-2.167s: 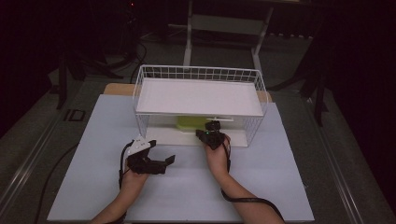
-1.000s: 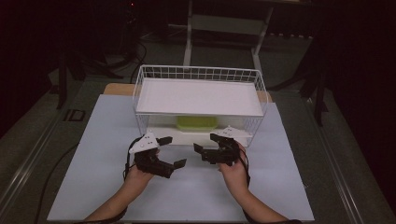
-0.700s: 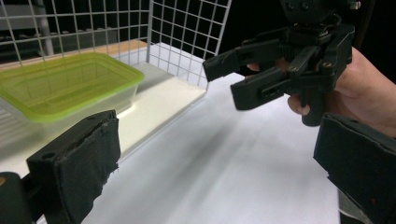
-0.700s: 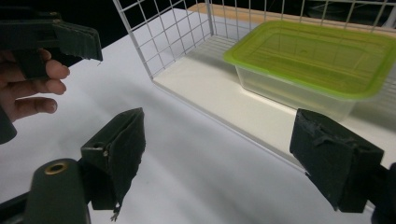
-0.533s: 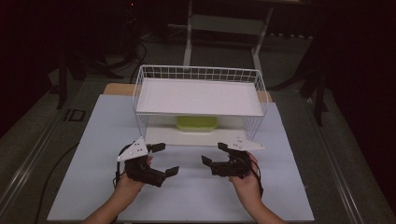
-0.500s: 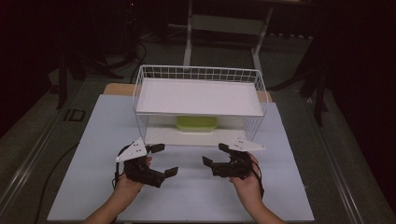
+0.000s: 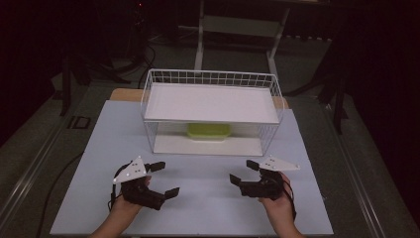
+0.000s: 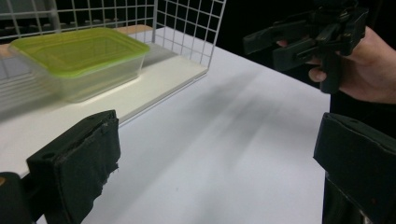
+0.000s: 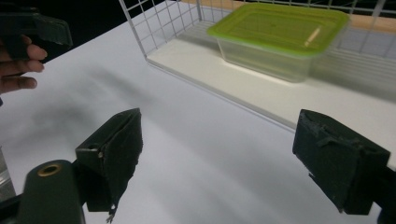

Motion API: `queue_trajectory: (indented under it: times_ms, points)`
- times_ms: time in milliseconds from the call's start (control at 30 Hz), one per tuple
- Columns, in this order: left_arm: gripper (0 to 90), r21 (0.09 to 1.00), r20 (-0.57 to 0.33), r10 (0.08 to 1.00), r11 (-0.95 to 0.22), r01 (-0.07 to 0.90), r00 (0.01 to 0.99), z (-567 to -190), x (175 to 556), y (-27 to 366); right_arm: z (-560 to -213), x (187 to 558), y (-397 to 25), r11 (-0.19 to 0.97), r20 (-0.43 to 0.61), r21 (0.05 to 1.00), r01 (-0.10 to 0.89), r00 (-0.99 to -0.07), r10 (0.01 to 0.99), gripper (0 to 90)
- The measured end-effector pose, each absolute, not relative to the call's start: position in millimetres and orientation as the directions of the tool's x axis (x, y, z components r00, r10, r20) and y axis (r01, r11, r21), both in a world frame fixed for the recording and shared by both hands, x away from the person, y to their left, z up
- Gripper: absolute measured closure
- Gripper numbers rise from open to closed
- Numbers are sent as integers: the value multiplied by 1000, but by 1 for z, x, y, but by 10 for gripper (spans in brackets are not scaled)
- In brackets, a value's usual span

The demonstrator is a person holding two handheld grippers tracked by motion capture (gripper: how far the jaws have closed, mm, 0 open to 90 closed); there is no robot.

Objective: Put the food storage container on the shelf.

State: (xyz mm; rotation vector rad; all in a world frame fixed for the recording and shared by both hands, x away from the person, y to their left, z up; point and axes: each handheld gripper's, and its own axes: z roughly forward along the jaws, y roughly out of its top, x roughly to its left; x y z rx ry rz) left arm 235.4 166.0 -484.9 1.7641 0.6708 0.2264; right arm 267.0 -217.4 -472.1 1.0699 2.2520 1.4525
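Box: we are seeing the box (image 7: 208, 131) with its green lid sitting on the lower shelf of the rack (image 7: 210, 79), under the white upper shelf, near the middle and toward the back.
Left gripper: we are holding the left gripper (image 7: 162, 179) above the table (image 7: 99, 148), in front of the rack; its jaws are standing wide apart with nothing between them.
Right gripper: we are holding the right gripper (image 7: 242, 171) level with the left one, well apart from it; its jaws are also spread and empty.
Progress: we are judging that the box is placed in the rack and both grippers are clear of it, so little or nothing seems left to do.
High view: we are getting the whole rack and both hands at once, but the upper shelf is hiding most of the box.
Gripper views: we are seeing the box (image 8: 79, 63) far better here, with its clear walls and shut lid (image 9: 280, 28), which the high view is not giving us.
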Motion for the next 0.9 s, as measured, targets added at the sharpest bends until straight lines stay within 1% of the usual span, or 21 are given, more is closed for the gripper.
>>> queue_trajectory:
  times_ms: [200,367,500,567,733,767,900]
  points:
    - [12,932,-175,564,-170,321,807,-489,230,178,-478,262,-235,222,184,859,461,-683,707,160]
    - [12,931,-169,579,-173,322,798,-497,227,185,-485,257,-251,253,159,854,455,-691,705,159]
    - [12,929,-177,585,-167,331,791,-503,228,187,-490,256,-261,255,154,854,454,-689,708,160]
    - [12,929,-183,588,-158,334,788,-505,229,188,-493,256,-265,263,138,854,449,-683,718,160]
    - [12,931,-181,592,-154,331,785,-508,230,189,-498,258,-270,248,146,856,454,-672,726,160]
    - [12,931,-179,594,-155,330,784,-510,230,189,-499,259,-271,254,135,857,449,-670,730,161]
    - [12,932,-155,597,-174,316,787,-512,230,187,-505,260,-272,285,107,857,428,-690,716,165]
